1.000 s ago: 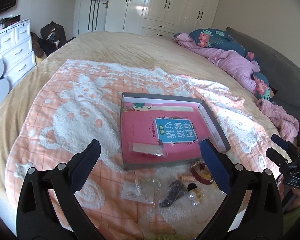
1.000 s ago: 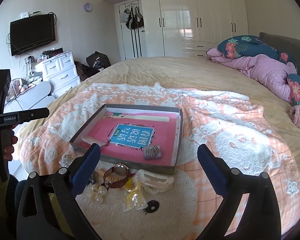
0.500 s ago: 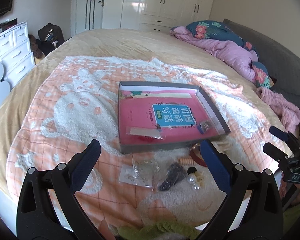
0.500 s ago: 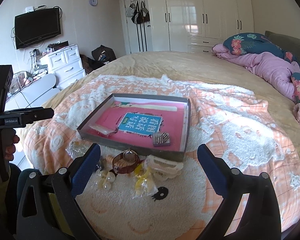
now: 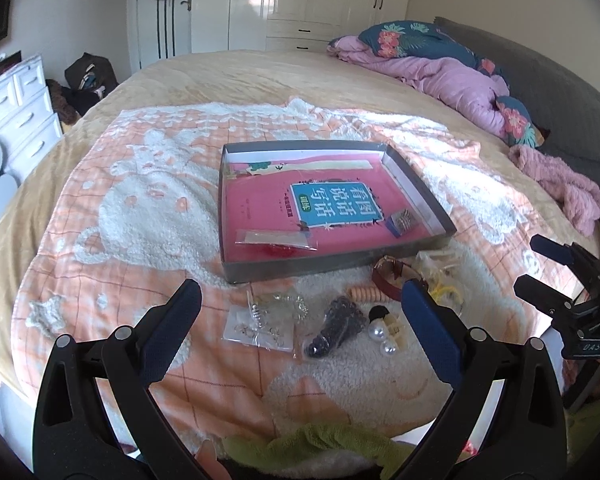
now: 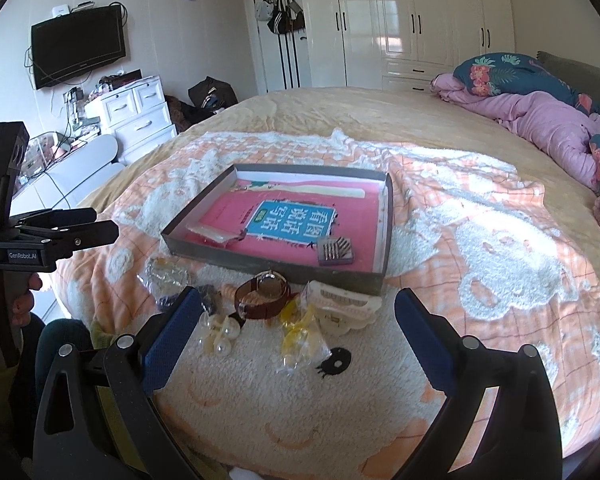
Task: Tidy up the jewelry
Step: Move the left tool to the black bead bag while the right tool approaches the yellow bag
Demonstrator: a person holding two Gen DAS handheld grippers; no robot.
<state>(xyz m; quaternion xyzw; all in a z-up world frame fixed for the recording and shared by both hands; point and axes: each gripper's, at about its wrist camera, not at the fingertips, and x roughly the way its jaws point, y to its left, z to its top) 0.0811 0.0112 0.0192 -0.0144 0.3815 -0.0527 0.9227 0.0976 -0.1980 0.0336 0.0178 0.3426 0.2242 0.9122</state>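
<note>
A shallow grey box (image 5: 332, 268) (image 6: 276, 270) lined with a pink book lies on the orange and white blanket. Inside it are a clear packet (image 5: 276, 239) and a small comb-like clip (image 5: 403, 221) (image 6: 335, 251). In front of the box lie loose pieces: a clear bag of earrings (image 5: 260, 326), dark beads (image 5: 336, 326), pearls (image 5: 382, 340) (image 6: 222, 334), a brown watch (image 6: 266, 294), a white hair claw (image 6: 342, 304) and yellow pieces (image 6: 300, 322). My left gripper (image 5: 300, 310) is open and empty above the earring bag. My right gripper (image 6: 296, 316) is open and empty above the watch.
The bed (image 5: 228, 76) carries a pink quilt and floral pillows (image 5: 440, 64) at the far right. White drawers (image 6: 136, 116) and a wall television (image 6: 78, 46) stand at the left. White wardrobes (image 6: 412, 20) line the back wall.
Both grippers have pulled back and lifted a little from the box, so the loose pieces sit farther ahead. Both stay open and empty.
</note>
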